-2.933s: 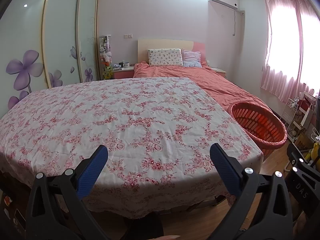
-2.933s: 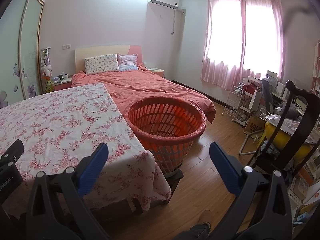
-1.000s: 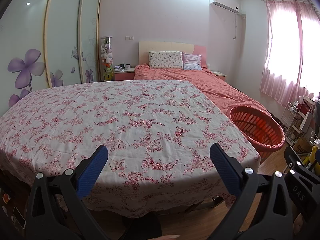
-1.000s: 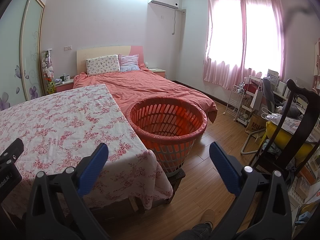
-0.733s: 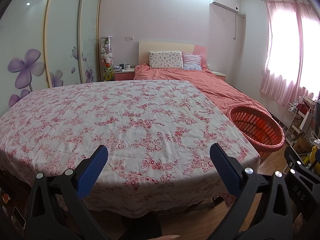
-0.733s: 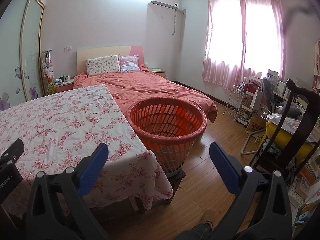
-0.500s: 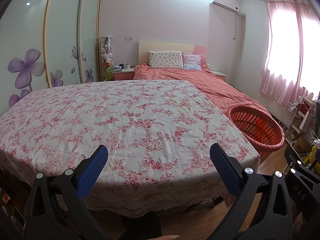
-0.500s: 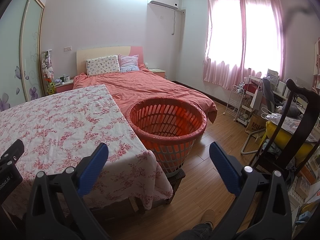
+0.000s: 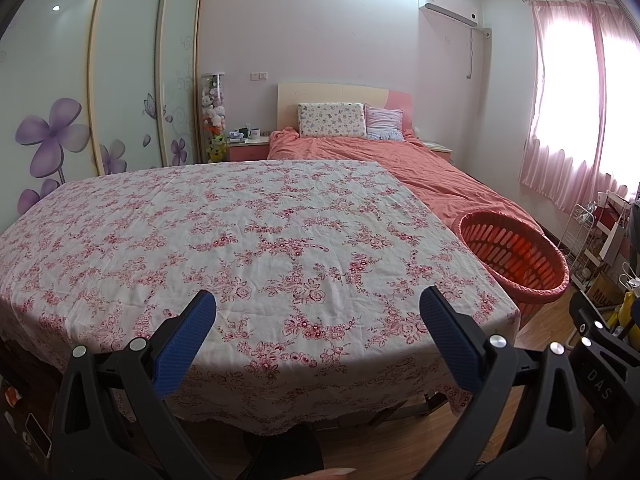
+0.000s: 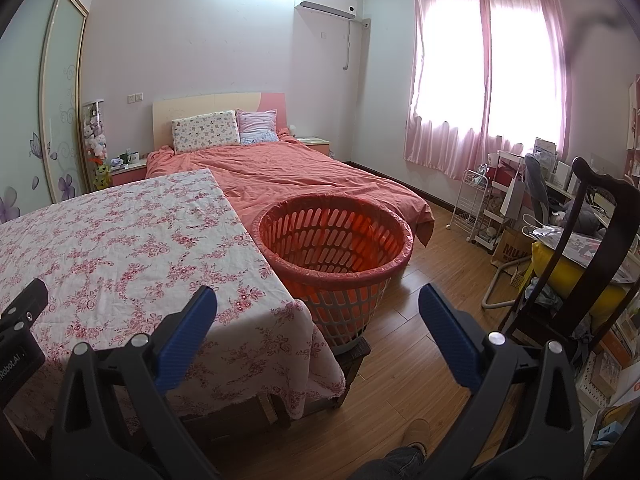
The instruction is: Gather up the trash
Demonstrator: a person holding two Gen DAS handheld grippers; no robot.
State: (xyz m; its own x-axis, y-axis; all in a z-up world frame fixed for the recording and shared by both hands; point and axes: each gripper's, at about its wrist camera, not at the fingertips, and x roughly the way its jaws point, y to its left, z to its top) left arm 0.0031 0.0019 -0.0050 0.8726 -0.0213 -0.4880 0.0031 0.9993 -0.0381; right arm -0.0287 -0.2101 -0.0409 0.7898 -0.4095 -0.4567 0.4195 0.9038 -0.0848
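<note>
Both your left gripper (image 9: 316, 332) and right gripper (image 10: 318, 330) gape wide, empty; the round orange slatted plastic basket (image 10: 335, 256) lies just ahead of the right one, no trash visible.

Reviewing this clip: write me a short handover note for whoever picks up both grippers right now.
Left gripper: open, holding nothing, aimed over the table.
Right gripper: open, holding nothing, aimed at the basket.
Basket: beside the table's right edge, on a low stand, lined with a red bag; no contents visible.
Done: no trash shows on the flowered tablecloth.
Left: nothing obvious to pick up in either view; check the floor and the cluttered corner by the window.
</note>
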